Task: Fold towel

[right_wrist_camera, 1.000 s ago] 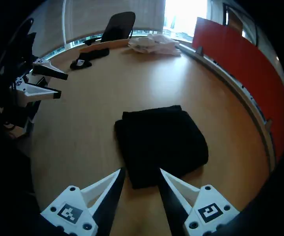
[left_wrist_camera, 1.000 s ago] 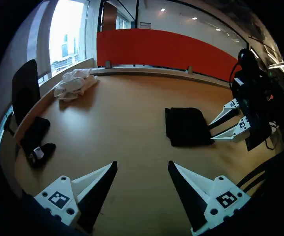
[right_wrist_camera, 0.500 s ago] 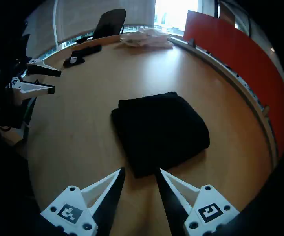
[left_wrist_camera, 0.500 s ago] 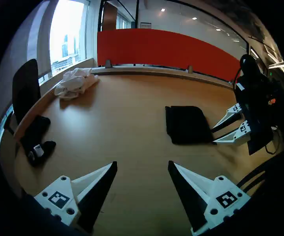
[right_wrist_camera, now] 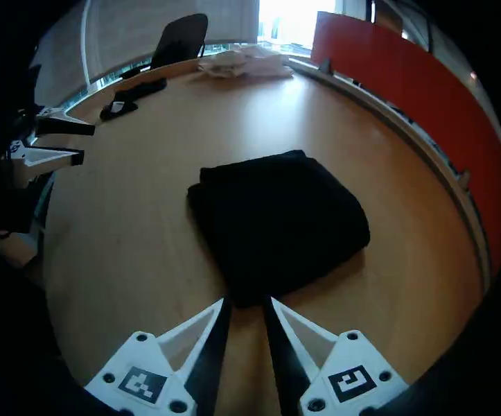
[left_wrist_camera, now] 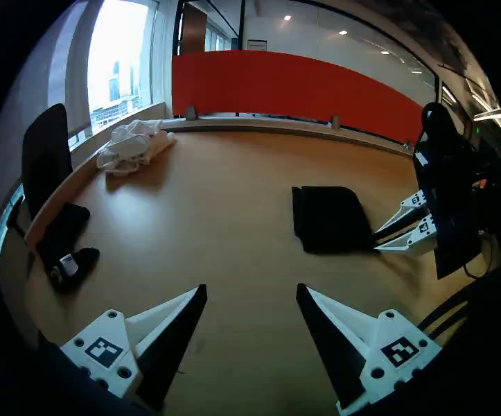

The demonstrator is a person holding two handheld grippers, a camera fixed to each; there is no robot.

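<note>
Near the middle of the light wooden desk [right_wrist_camera: 132, 229] lies the folded black cloth towel [right_wrist_camera: 281, 222]. The right hand-held gripper [right_wrist_camera: 247, 305] is narrow at the towel's near corner; whether it pinches, I cannot tell. The left hand-held gripper [left_wrist_camera: 250, 291] is wide.

This is an office, most likely an open-plan floor or meeting area. A broad, curved wooden table [left_wrist_camera: 215, 201] is edged at its far side by a long red divider screen [left_wrist_camera: 285, 87]. A black office chair [left_wrist_camera: 42, 156] stands at the table's rim beside tall windows [left_wrist_camera: 118, 62] looking out on high-rise buildings. Behind the screen runs a glass partition [left_wrist_camera: 333, 41], under recessed ceiling lights [left_wrist_camera: 288, 17].
</note>
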